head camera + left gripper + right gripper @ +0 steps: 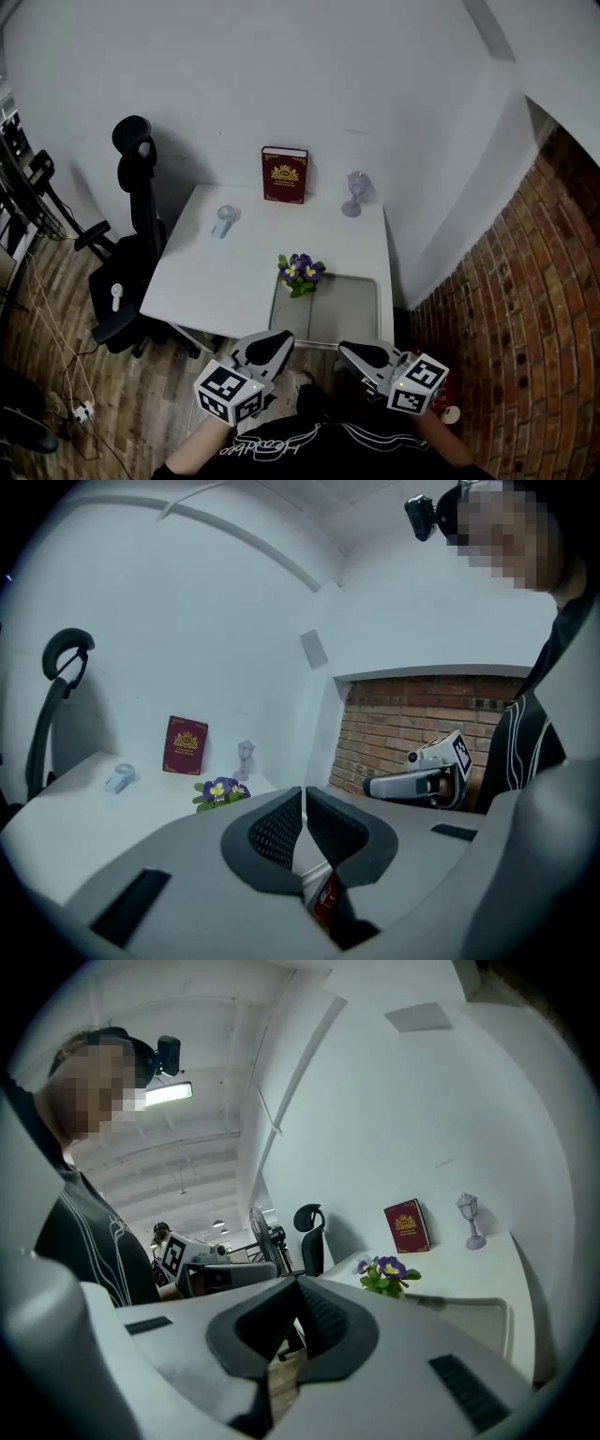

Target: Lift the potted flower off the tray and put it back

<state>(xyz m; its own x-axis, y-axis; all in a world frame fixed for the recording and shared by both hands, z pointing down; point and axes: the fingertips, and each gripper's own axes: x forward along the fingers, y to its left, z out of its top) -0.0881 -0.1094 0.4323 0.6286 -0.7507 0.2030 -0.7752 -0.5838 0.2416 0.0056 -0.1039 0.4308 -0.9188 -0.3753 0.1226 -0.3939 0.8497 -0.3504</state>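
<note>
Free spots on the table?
Bare: most of the grey tray, nearer than the purple potted flower at its far left corner; the white table's front left, nearer than the pale blue gadget. Busier at the back: dark red book, lilac lamp figurine.

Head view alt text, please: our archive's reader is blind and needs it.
A purple potted flower stands at the far left corner of a grey tray on a white table. Nearer the camera, the left gripper and right gripper are shut and empty.

Potted flower (300,273) at far-left corner of tray (361,314), book (284,175) behind
</note>
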